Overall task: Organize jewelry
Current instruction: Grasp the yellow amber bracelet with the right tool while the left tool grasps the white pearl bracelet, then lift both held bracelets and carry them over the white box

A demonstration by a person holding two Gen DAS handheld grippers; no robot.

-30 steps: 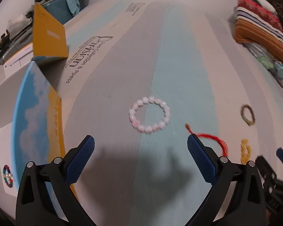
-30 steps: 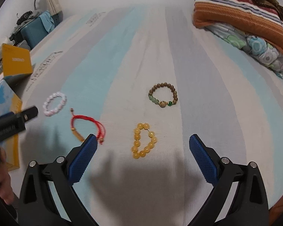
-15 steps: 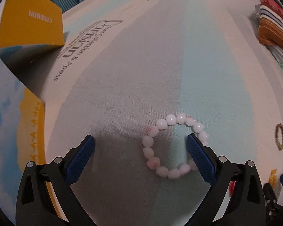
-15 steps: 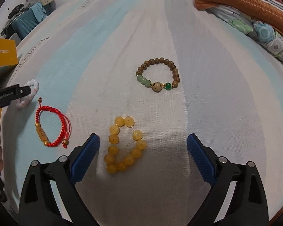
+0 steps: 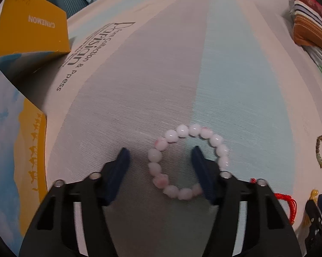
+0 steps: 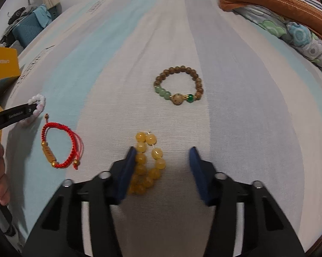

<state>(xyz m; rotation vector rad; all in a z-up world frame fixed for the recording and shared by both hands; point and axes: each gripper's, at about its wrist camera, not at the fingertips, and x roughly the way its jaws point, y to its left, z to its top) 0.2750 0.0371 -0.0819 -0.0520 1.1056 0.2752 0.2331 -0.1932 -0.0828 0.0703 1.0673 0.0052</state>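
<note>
Between the blue pads of the left gripper (image 5: 158, 157), the near left arc of the pink bracelet (image 5: 187, 160) is seen lying on the striped sheet (image 5: 161, 75). The jaws are parted, with neither pad seen pressing on a bead. One pad is set outside the ring on its left; the other is set inside the ring, and the right-hand beads are partly hidden behind that finger. Right of this gripper, at the frame edge, part of the red cord bracelet (image 5: 287, 201) is visible, and farther right the wooden bracelet (image 5: 321, 151) is seen small. Left of the gripper, a blue and yellow box (image 5: 13, 150) is placed, and beyond it a yellow box (image 5: 30, 27) is seen. Far right, folded blankets (image 5: 308, 23) are stacked.

At the right gripper (image 6: 163, 166), the jaws are likewise parted and nothing is held. The yellow bracelet (image 6: 148, 162) is located just inside the left pad, its left beads at or behind that pad; contact cannot be confirmed. The right pad is set well apart from it on bare sheet (image 6: 246, 128). Left of this gripper, the red cord bracelet (image 6: 60, 147) is laid flat with its gold bar at the near left. Beyond it, the pink bracelet (image 6: 37, 101) is partly covered by the left gripper's black finger. Ahead of the right gripper, the wooden bracelet (image 6: 179, 85) is laid with its green beads on the near side. Far right, the blankets (image 6: 278, 4) are visible.
</note>
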